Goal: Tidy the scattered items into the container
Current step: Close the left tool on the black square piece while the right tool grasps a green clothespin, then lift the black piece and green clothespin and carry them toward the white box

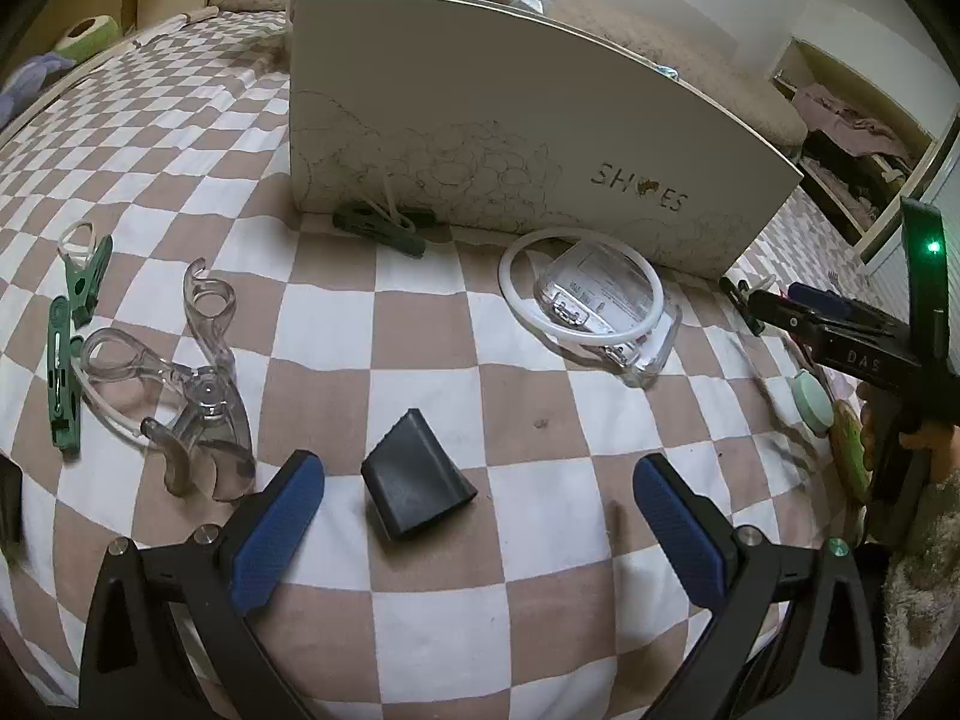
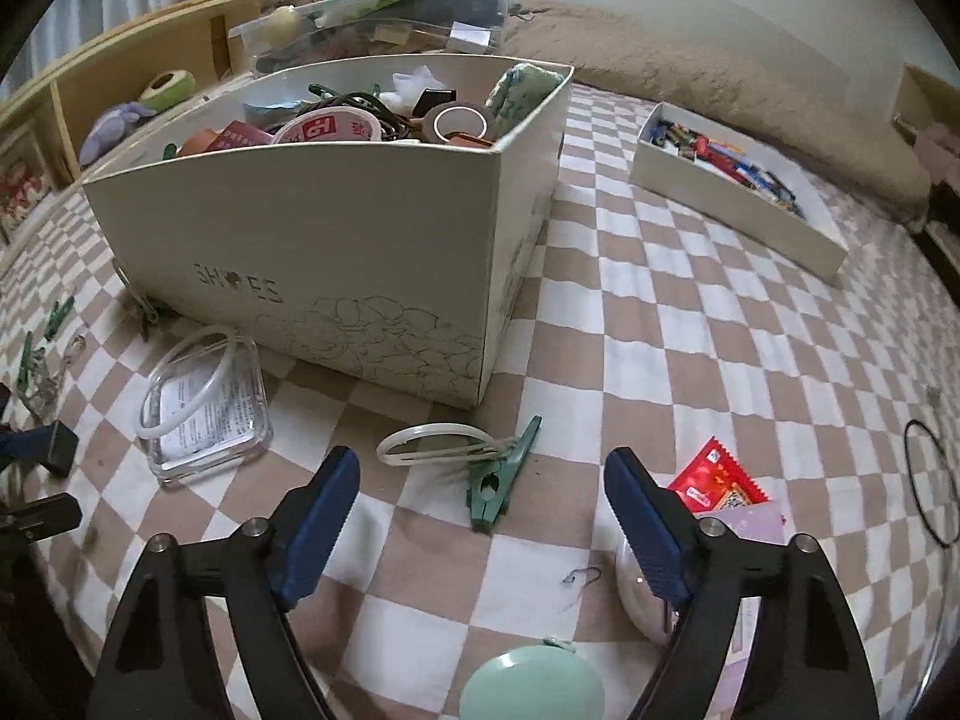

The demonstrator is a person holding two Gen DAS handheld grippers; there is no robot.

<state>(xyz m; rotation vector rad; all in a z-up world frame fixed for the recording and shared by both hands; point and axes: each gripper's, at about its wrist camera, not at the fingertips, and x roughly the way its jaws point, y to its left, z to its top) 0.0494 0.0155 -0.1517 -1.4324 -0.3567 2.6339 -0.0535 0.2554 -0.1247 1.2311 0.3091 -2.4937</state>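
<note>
- left tongs [image 1: 480,498] spread wide, nothing pinched; blue pads low over the checkered bed sheet [image 1: 420,312].
- black wedge-shaped block [image 1: 417,483] lies on the sheet btwn the left pads, touching neither.
- left of it: clear plastic scissor-like tool [image 1: 192,396], w/ a green clip [image 1: 63,372] beside it and another green clip w/ white loop [image 1: 84,276] further back.
- shoe box [image 1: 510,138], white w/ "shoes" print, stands on the bed ahead; dark green clip [image 1: 381,225] lies right at its base.
- clear plastic case [image 1: 606,312] w/ a white ring [image 1: 582,291] resting on top, just in front of the box's right end.
- right tongs [image 2: 480,516] also spread, pinching nothing; no earlier pic so can't say more.
- green clip w/ white loop [image 2: 498,480] lies on the sheet btwn the right pads but ahead of the tips, untouched.
- red snack packet [image 2: 720,480] and a pale pink item just beside the right pad; mint round disc [image 2: 534,684] at the bottom edge, close under the tongs.
- black thin ring [image 2: 930,480] on the sheet far right, well apart.
- right view shows the shoe box open-topped, already heaped w/ stuff: tape roll [image 2: 459,120], red-white lid, cords.
- second shallow white tray [image 2: 738,204] of small items further back right, apart from the shoe box.
</note>
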